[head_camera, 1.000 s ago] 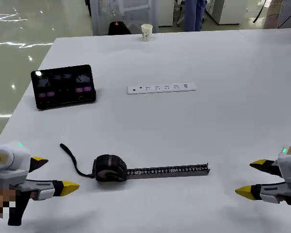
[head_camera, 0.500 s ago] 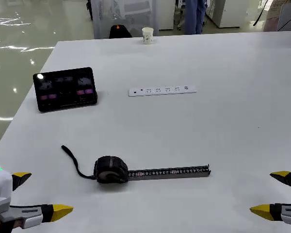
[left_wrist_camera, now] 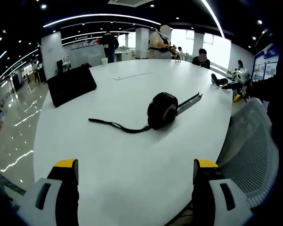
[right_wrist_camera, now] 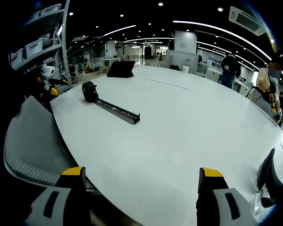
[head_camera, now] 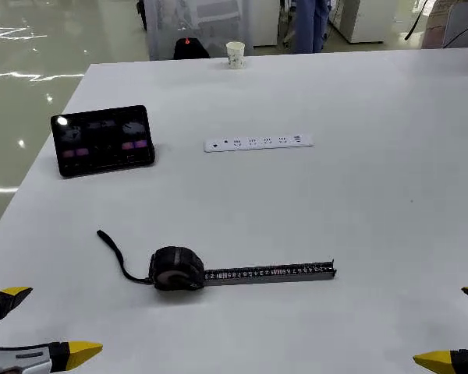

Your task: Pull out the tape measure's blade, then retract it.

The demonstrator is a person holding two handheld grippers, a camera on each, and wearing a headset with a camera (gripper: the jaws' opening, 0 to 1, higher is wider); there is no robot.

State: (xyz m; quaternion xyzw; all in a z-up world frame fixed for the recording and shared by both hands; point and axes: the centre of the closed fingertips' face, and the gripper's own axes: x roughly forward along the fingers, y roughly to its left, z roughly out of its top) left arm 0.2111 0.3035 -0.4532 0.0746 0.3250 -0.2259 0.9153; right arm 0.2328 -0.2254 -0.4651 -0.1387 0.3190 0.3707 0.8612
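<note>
A black tape measure [head_camera: 176, 269] lies on the white table [head_camera: 296, 202] with its blade [head_camera: 270, 273] drawn out to the right and a black wrist strap [head_camera: 111, 251] trailing left. Its case [left_wrist_camera: 162, 109] and blade [right_wrist_camera: 117, 111] also show in the gripper views. My left gripper [head_camera: 48, 323] sits at the bottom left corner, open and holding nothing, well short of the case. My right gripper [head_camera: 457, 327] is at the bottom right corner, open too, away from the blade's tip. Yellow fingertips [left_wrist_camera: 66, 164] and fingertips [right_wrist_camera: 208, 173] stand wide apart.
A dark tablet [head_camera: 103, 139] stands propped at the left. A white power strip [head_camera: 258, 142] lies mid-table and a paper cup [head_camera: 235, 53] sits at the far edge. A mesh chair [right_wrist_camera: 33, 141] is at the near edge. People stand beyond the table.
Both grippers have drawn back toward me and down, away from the tape measure. The tape measure and its extended blade lie as before.
</note>
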